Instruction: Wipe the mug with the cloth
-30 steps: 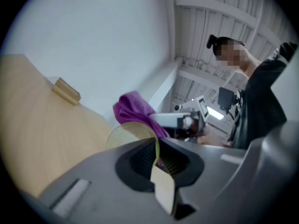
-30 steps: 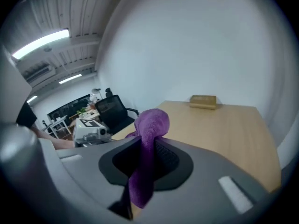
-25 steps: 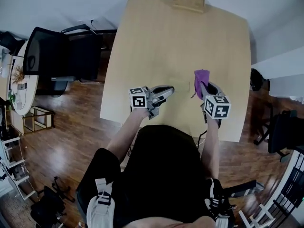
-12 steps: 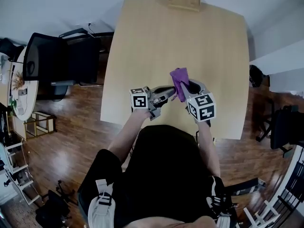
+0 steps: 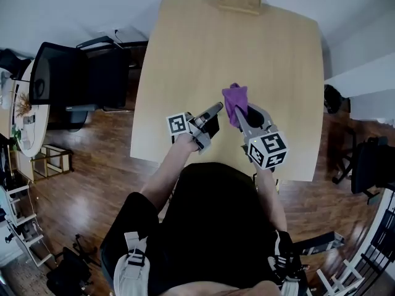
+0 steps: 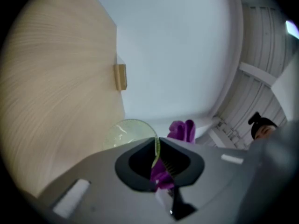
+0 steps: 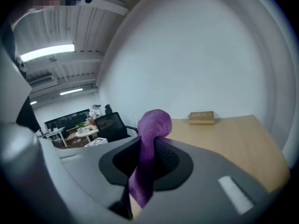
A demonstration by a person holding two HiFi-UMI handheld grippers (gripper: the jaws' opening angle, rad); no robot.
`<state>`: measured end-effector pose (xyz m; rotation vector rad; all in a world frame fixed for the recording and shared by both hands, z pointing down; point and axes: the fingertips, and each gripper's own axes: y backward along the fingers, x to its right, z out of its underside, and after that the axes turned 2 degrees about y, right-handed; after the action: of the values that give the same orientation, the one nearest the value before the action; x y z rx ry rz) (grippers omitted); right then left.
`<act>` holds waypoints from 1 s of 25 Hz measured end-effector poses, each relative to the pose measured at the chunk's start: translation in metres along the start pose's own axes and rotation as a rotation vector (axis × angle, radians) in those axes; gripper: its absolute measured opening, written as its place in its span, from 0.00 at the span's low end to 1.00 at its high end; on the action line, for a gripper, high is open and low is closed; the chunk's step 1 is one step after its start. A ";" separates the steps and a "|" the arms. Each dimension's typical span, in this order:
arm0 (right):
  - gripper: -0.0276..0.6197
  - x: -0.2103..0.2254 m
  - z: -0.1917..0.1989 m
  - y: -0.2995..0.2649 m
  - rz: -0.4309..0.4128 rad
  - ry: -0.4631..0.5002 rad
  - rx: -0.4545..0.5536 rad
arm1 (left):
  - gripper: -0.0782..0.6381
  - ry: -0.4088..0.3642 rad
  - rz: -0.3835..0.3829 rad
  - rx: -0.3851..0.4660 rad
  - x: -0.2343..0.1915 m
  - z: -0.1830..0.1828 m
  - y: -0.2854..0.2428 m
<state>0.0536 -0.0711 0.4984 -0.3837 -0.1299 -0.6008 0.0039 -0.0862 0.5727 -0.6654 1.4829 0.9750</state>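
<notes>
My left gripper (image 6: 156, 143) is shut on the thin wall of a clear, greenish glass mug (image 6: 125, 130), which I hold in the air on its side. In the head view the left gripper (image 5: 213, 110) points up and right over the near part of the table. My right gripper (image 7: 148, 148) is shut on a purple cloth (image 7: 154, 120) that bulges out above its jaws. The right gripper (image 5: 242, 113) sits just right of the left one, with the cloth (image 5: 234, 95) close to the left gripper's tips. The cloth (image 6: 182, 130) also shows just behind the mug in the left gripper view.
A light wooden table (image 5: 247, 48) lies under both grippers, with a small wooden block (image 5: 238, 1) at its far edge. A black office chair (image 5: 80, 73) stands left of the table. The wood floor and more furniture lie around it.
The right gripper has carried the cloth left and upward until it is beside the left gripper. The left gripper has rolled, so its marker cube and jaws stand at a new angle.
</notes>
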 end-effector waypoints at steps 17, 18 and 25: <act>0.14 0.097 0.009 0.035 0.317 -0.024 0.047 | 0.17 0.079 0.165 0.135 0.046 -0.020 -0.001; 0.14 0.091 -0.002 0.040 0.315 -0.001 0.088 | 0.17 0.084 0.173 0.150 0.048 -0.024 -0.001; 0.14 -0.002 -0.010 -0.005 0.082 0.248 0.104 | 0.18 0.078 0.224 0.165 0.067 -0.027 -0.018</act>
<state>0.0488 -0.0779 0.4904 -0.2106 0.0920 -0.5534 -0.0046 -0.1097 0.5030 -0.4289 1.7128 0.9913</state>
